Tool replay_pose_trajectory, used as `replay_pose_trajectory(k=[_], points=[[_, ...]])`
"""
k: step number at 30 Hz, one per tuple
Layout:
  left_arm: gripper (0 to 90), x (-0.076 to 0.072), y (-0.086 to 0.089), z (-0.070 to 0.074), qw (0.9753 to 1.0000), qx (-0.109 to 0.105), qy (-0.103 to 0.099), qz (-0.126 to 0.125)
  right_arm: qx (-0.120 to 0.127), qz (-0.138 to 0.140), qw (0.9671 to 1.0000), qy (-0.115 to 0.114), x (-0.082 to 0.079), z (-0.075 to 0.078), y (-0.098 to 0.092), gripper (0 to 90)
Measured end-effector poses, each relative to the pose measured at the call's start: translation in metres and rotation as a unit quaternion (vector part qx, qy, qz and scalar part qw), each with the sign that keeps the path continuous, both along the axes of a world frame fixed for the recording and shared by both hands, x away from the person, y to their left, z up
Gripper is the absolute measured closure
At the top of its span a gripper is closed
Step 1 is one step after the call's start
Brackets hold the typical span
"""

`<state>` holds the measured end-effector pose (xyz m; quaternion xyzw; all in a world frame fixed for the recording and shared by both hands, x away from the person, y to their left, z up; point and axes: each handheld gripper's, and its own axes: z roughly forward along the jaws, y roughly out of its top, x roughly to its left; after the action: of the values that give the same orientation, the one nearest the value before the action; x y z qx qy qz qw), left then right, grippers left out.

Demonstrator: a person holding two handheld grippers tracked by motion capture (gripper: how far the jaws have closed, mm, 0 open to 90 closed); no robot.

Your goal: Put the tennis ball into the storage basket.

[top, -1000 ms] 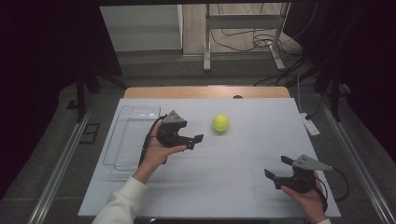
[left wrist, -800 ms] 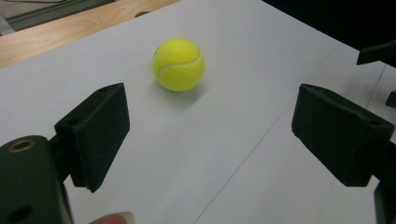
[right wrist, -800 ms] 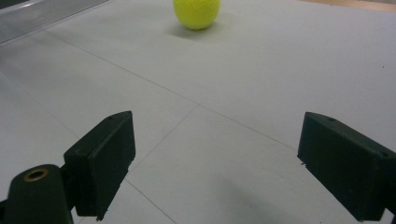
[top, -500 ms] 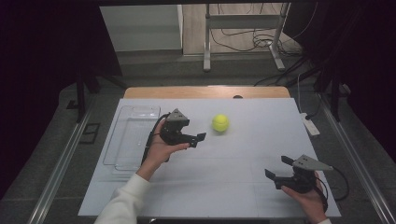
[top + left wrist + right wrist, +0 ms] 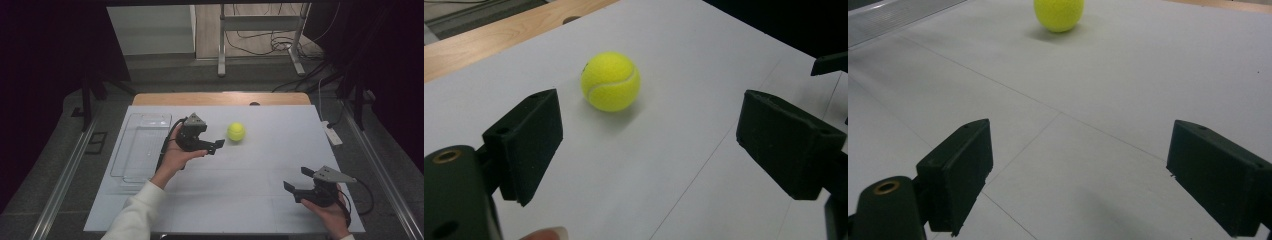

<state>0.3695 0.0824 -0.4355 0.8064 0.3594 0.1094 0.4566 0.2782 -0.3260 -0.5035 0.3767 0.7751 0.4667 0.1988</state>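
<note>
I've got the left gripper (image 5: 214, 145) jaws spread wide, nothing held, the tennis ball (image 5: 236, 132) sitting on the white table (image 5: 250, 200) just ahead of them, not touching. My right gripper (image 5: 300, 185) is wide too, well apart.

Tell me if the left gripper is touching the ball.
Apart. In the left gripper view the ball sits on the table ahead of the open left gripper, with bare white surface between it and both jaws.

Left gripper (image 5: 212, 145) raised mid-table, fingers wide apart; right gripper (image 5: 296, 181) low at near right, fingers likewise spread.
</note>
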Motion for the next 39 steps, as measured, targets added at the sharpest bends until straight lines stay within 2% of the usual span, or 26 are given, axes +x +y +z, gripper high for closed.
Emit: replay_pose_trajectory(k=[20,39], points=[[12.7,0.012,-0.01,0.0,1.0,0.002,0.009,-0.003,0.001,0.0,1.0,0.0,0.0,0.0,0.0,11.8],[12.1,0.03,-0.025,-0.009,0.9995,0.02,0.025,-0.008,0.005,0.0,1.0,0.0,0.001,0.0,-0.001,11.8]])
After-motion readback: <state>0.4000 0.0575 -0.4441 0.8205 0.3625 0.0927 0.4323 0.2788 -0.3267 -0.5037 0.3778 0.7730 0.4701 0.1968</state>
